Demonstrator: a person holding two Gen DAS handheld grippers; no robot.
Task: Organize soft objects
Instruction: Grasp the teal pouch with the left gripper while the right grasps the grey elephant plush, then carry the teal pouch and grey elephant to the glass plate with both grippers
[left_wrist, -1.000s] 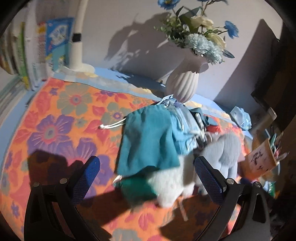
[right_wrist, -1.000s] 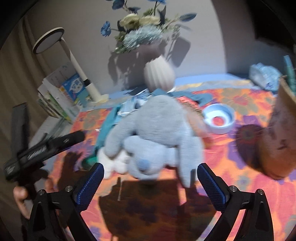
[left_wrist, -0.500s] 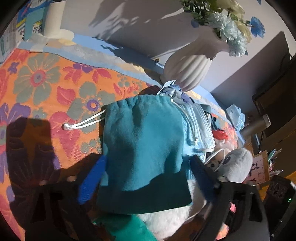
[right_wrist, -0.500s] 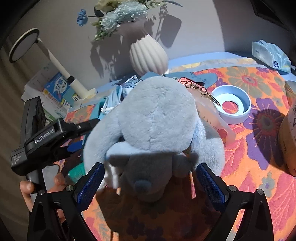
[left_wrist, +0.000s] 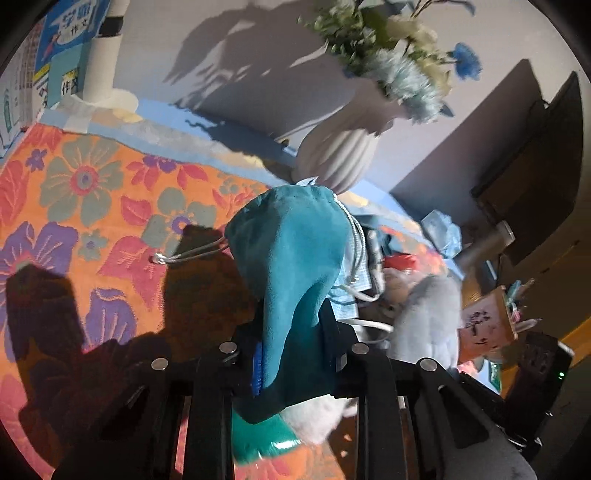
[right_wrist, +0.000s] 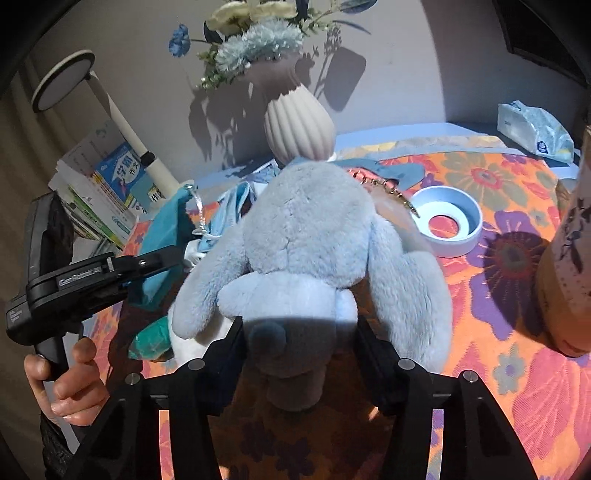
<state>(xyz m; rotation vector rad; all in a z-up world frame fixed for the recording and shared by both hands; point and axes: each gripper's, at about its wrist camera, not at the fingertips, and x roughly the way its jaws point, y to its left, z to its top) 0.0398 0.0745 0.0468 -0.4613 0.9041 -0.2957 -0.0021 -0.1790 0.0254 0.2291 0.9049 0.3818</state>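
A teal drawstring pouch (left_wrist: 291, 258) stands bunched up above the floral tablecloth (left_wrist: 74, 206). My left gripper (left_wrist: 295, 354) is shut on its lower end, and the white cord trails off to the left. The right wrist view shows the same left gripper (right_wrist: 147, 266) with the pouch (right_wrist: 166, 236) and a hand (right_wrist: 66, 380) on its handle. A grey-blue plush toy (right_wrist: 314, 236) lies face toward me. My right gripper (right_wrist: 295, 343) is closing on its head, and the fingers press into the fur on both sides. Light blue face masks (right_wrist: 229, 210) and a green packet (right_wrist: 151, 339) lie beside the plush.
A ribbed white vase (right_wrist: 299, 129) with flowers stands behind the pile. To the right are a white ring (right_wrist: 448, 229), a tissue pack (right_wrist: 532, 129) and a brown holder (right_wrist: 565, 277). A lamp (right_wrist: 122, 129) and books (right_wrist: 103, 177) stand at the left.
My left gripper moved in over the teal pouch and shut on it, bunching it upward. My right gripper's jaws narrowed from wide open onto the plush toy's head.
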